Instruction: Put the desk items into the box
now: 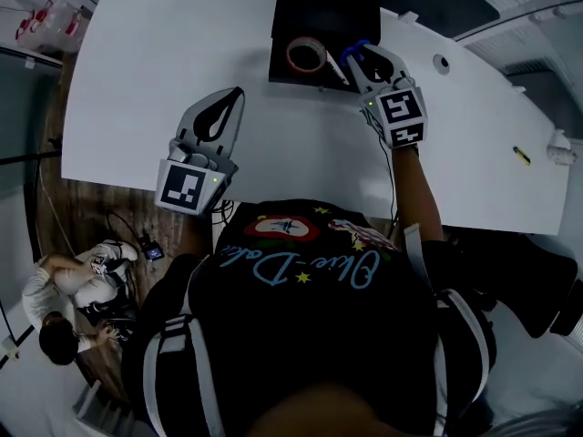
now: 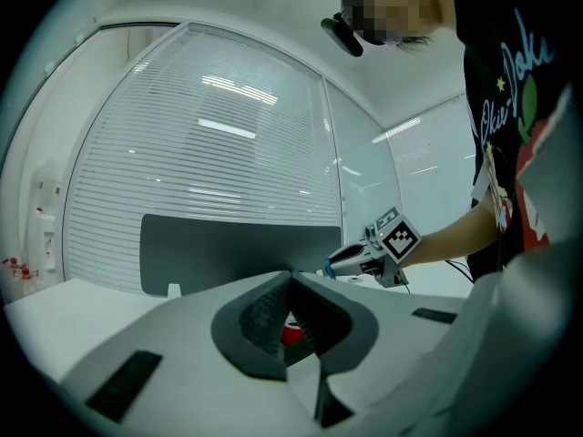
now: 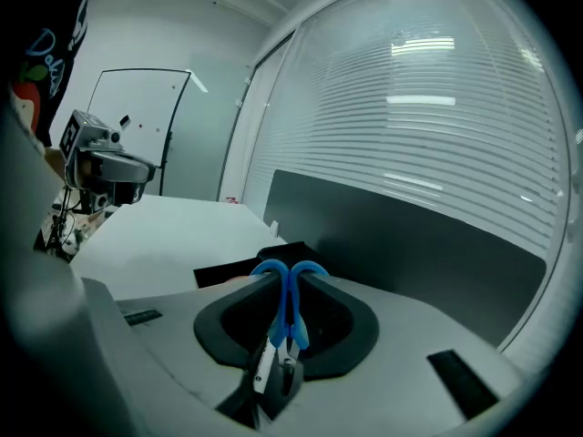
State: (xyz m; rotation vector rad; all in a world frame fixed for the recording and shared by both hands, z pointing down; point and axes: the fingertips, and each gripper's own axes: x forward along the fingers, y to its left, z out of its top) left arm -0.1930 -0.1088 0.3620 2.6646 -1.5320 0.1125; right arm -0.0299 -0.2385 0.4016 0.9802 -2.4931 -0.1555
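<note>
1. The right gripper [image 3: 290, 276] has its jaws shut on the scissors [image 3: 281, 312].
2. The jaws are only as far apart as the scissors are thick, and they press on them from both sides.
3. The blue handles poke out past the jaw tips. The metal blades point back toward the body of the gripper.
4. The black box [image 1: 328, 7] is just under and ahead of these jaws. In the head view the jaw tips hang over the right side of the box.
5. A tape roll [image 1: 291, 55] lies inside the box, a little to the left of the right jaws. The jaws do not touch it.
6. The left gripper [image 2: 291, 276] has its jaws closed, with the tips touching each other. It holds nothing.
7. Under the left jaws there is only the bare white desk [image 1: 146, 62].
8. The box is ahead of the left jaws and off to their right, apart from them.
9. The right gripper shows in the left gripper view too, ahead of the left jaws and to their right.
10. Well off to the right of the right jaws, a small yellow thing [image 1: 521, 156] lies on the desk near its edge.
11. Past the tips of both pairs of jaws, a dark screen [image 3: 410, 235] stands along the far side of the desk, with window blinds [image 3: 428, 107] behind it.
</note>
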